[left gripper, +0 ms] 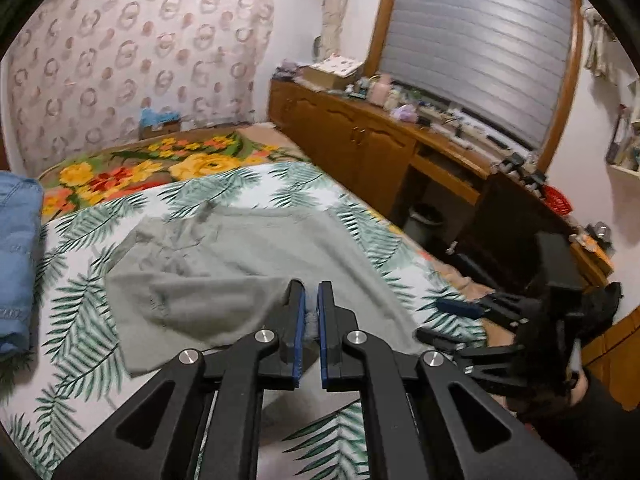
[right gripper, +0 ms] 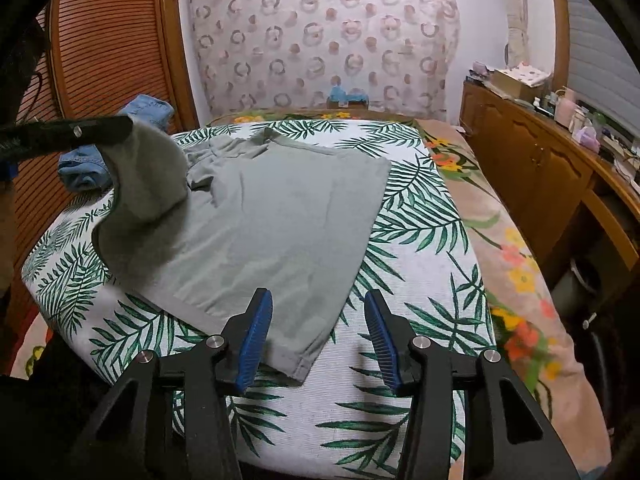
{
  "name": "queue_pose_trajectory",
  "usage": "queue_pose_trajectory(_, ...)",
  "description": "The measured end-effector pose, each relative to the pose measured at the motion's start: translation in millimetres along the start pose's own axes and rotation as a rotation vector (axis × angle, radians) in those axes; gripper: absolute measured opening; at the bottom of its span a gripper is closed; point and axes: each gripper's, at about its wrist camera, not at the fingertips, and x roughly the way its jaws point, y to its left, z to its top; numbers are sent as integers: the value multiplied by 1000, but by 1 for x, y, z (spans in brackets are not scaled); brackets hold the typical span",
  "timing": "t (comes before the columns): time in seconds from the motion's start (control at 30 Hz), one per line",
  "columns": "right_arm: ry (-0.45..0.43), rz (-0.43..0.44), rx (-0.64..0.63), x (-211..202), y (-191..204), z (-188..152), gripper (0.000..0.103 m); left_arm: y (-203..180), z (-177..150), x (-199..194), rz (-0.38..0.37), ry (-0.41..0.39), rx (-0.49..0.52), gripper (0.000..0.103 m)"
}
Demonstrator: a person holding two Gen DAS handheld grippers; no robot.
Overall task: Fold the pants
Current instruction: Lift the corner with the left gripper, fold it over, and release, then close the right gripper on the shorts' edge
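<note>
— Now, item one: what is it and where does it lie?

— Grey soft-knit pants [right gripper: 272, 216], spread on the bed's white sheet printed with green palm leaves [right gripper: 420, 240]. I judge them light, limp and not slippery; nothing fragile. One corner is lifted and curls over the rest.

— Held by what?

— My left hand-held gripper [left gripper: 311, 320], pads pinched together on a bunch of that grey fabric. From the right wrist view it shows at the upper left with the cloth drooping from it [right gripper: 80, 132].

— And your right hand-held gripper [right gripper: 318, 336]?

— Blue pads wide apart, gripping nothing, hovering just over the near hem corner [right gripper: 298, 364].

— Where to take hold?

— At hems and corners, I'd say; a mid-panel pinch would only bunch it. The near corner suits the right side.

— Surroundings?

— Crumpled blue denim garment [right gripper: 86, 168] at the bed's far left, near the pants but apart. Floral yellow-and-red blanket [left gripper: 140, 168] beyond the sheet. Brown wooden cabinet run [right gripper: 532, 160] along the right, cluttered on top, well apart.

— Obstructions?

— None on the fold path, as far as I can judge.
</note>
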Motion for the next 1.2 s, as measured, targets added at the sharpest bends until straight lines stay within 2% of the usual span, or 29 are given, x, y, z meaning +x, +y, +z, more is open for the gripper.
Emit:
queue_pose_trajectory(0.03,-1,1,0,0,1,0,50,2,-1,-1,15,-2,-2,6)
queue_pose_trajectory(0.07,-2,2,-2,0,2,0,50,5,-2,-3,29,-7,-7,16)
queue_pose_trajectory(0.1,-3,5,-3,1,1,1,50,7,-4,-7,42,-20,-14,32)
queue_pose_trajectory(0.2,-3,13,-3,4,0,3,50,17,-8,-16,61,-57,-28,58)
queue_pose_trajectory(0.27,-4,20,-2,5,2,5,50,24,-12,-21,87,-66,-33,69)
queue_pose_trajectory(0.3,-7,23,-4,5,1,7,50,28,-15,-24,97,-70,-38,71)
queue_pose_trajectory(0.5,-30,31,-19,4,4,14,49,50,-33,-23,135,-56,-86,73)
queue_pose_trajectory(0.7,-28,58,-33,14,9,24,38,56,-52,-4,158,2,-99,74)
queue_pose_trajectory(1.03,-4,88,-59,40,23,38,37,52,-73,28,180,123,-66,73)
queue_pose_trajectory(1.2,22,109,-80,54,28,42,36,58,-82,33,189,149,-84,73)
